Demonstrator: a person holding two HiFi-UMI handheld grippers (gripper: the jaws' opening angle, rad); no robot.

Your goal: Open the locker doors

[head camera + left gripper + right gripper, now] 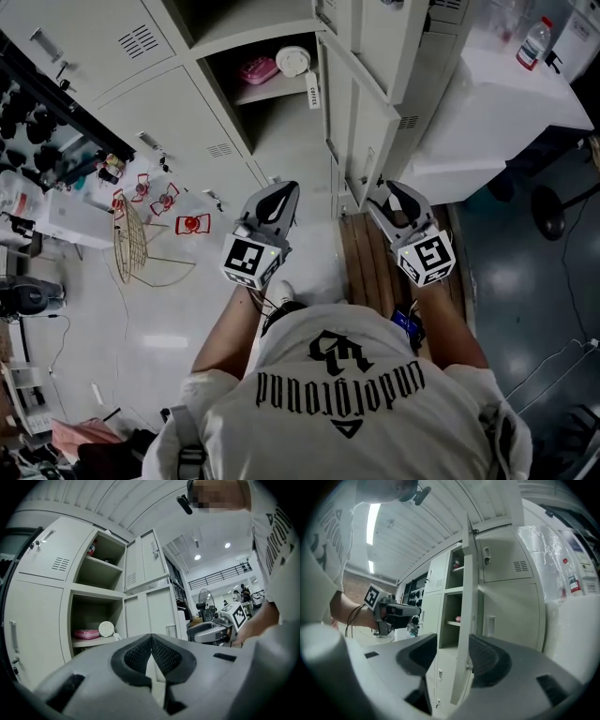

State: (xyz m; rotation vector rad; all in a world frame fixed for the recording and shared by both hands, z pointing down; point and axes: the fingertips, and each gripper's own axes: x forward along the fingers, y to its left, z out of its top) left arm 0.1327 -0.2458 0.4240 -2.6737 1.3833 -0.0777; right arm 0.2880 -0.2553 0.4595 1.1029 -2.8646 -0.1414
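In the head view, a person in a white T-shirt stands before a bank of pale lockers [178, 122]. The left claw [281, 192] and the right claw [386, 195] both point level at them. One compartment stands open, with a pink box [257, 69] and a white round thing [292, 61] on its shelf. Just right of it an open locker door [361, 122] swings out towards the right claw. A bottle [534, 42] stands on a white surface [487, 94] at the far right.

In the left gripper view, the left claw [151, 641] has its pads together at the tips, with nothing between them. Ahead, two stacked compartments are open. The lower one holds the pink box [86, 633] with the white round thing [106, 628] just beside it. The doors [145, 559] hang open to their right, and the right claw [206, 632] shows beyond them.

In the right gripper view, the right claw [452, 651] has its pads wide apart. The edge of the open locker door [465, 597] stands upright in the gap, and neither pad presses on it. The left claw [401, 610] shows at the left, well apart from the door.
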